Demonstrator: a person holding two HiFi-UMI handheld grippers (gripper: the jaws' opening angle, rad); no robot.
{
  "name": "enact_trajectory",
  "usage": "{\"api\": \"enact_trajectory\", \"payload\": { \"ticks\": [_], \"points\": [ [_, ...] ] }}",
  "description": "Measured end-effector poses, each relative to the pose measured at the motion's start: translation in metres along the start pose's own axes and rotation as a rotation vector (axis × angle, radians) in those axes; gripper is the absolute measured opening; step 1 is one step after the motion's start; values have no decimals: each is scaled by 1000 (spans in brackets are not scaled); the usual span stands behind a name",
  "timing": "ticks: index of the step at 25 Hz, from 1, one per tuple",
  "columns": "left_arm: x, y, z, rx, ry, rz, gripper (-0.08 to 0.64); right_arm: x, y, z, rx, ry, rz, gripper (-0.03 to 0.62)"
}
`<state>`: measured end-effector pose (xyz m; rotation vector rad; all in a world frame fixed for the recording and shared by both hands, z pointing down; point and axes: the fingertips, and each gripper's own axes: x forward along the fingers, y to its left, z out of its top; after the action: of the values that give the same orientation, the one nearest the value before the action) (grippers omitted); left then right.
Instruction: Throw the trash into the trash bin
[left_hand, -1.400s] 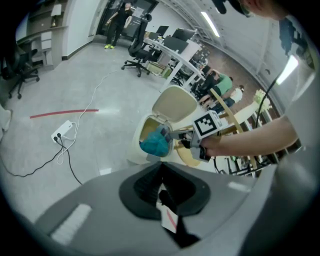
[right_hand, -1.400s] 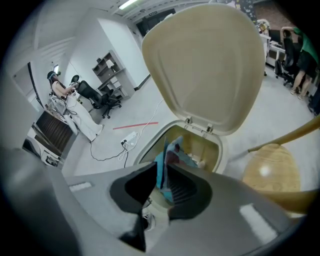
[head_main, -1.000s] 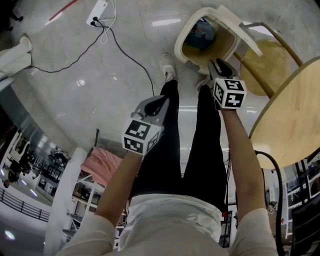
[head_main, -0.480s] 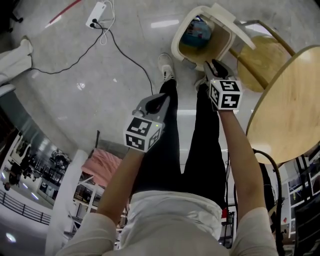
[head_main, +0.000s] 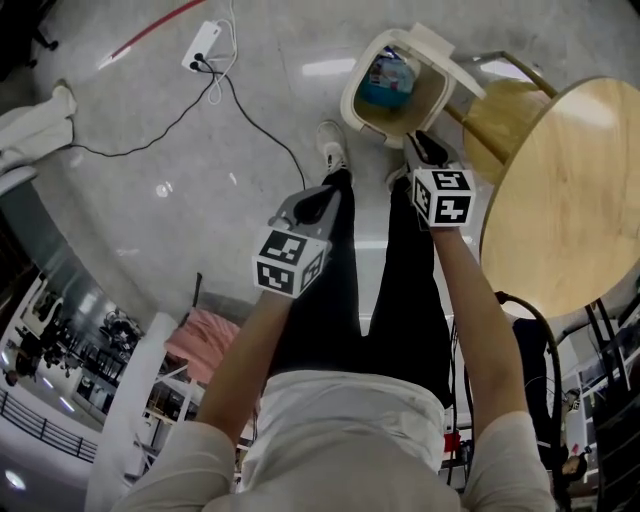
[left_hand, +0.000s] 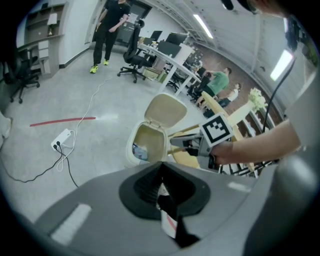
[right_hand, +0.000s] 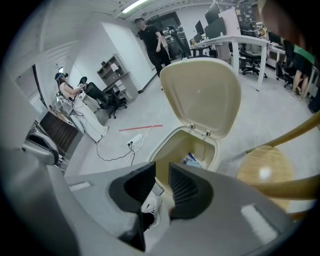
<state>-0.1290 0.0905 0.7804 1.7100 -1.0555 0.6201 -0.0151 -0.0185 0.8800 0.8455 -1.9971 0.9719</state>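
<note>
The cream trash bin stands on the floor in front of my feet, its lid swung up. Blue and white trash lies at its bottom, also visible in the right gripper view as the same trash. My right gripper hovers just short of the bin's near rim. Its jaws have just been closing and stand a narrow gap apart, with nothing between them. My left gripper hangs lower left of the bin, above my left leg, jaw tips together and empty. The bin shows beyond them.
A round wooden table fills the right side, and a wooden stool stands between it and the bin. A power strip with trailing cables and a red floor line lie to the left. People and office chairs are far off.
Both grippers have risen and drawn back slightly from the bin. The bin now sits higher and smaller in the head view, and more of the table shows.
</note>
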Motion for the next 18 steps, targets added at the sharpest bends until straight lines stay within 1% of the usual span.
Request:
{"api": "enact_trajectory", "payload": {
  "ticks": [6, 10, 15, 18],
  "points": [
    [-16, -13, 13, 20, -18, 4, 5, -28, 9, 14, -10, -21, 2, 46],
    [-26, -21, 15, 16, -20, 6, 5, -49, 17, 18, -16, -25, 4, 31],
    [-56, -36, 32, 36, -33, 11, 5, -88, 33, 41, -38, -48, 1, 5],
    [-71, -47, 42, 51, -41, 9, 5, -111, 40, 53, -42, -65, 4, 3]
  ]
}}
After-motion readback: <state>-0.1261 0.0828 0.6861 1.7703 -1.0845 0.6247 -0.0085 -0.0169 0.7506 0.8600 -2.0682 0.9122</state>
